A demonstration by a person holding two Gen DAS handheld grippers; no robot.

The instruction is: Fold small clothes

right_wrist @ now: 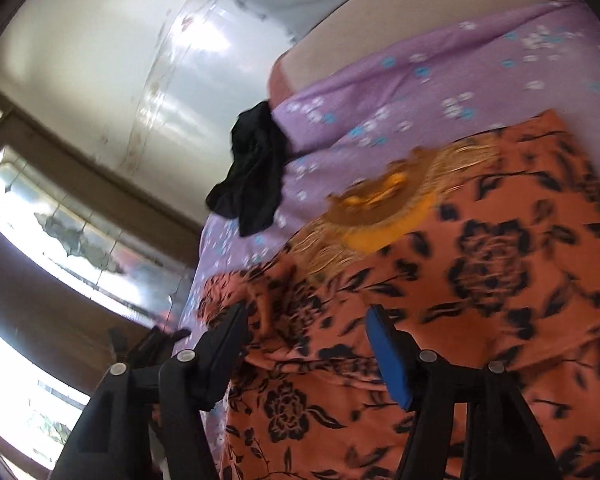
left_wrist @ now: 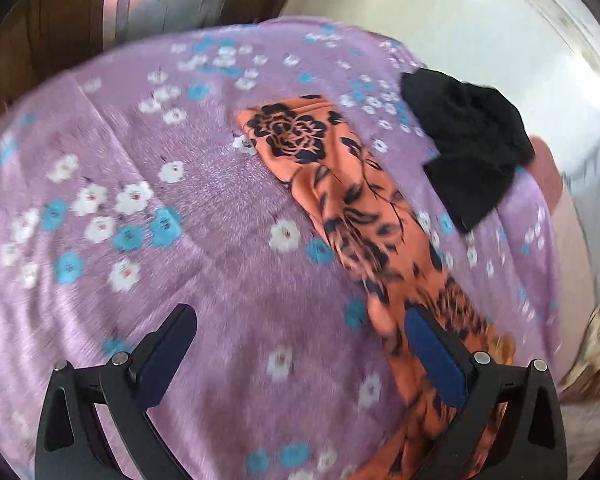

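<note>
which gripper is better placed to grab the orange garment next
Right, probably: the right gripper is open directly over the orange garment, while the left gripper mostly faces bare purple sheet.

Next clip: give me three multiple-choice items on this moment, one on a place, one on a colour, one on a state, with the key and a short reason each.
1. Where is the black garment?
A. at the bedspread's edge
B. on the orange garment
C. in a gripper

2. What colour is the bedspread?
A. green, striped
B. purple with white and blue flowers
C. plain grey

3. How is the left gripper?
A. shut on the orange garment
B. shut on the bedspread
C. open, holding nothing

Key: A, it lies near the edge, apart from the orange garment; B, flowers show throughout; C, its fingers stand wide apart over bare bedspread.
</note>
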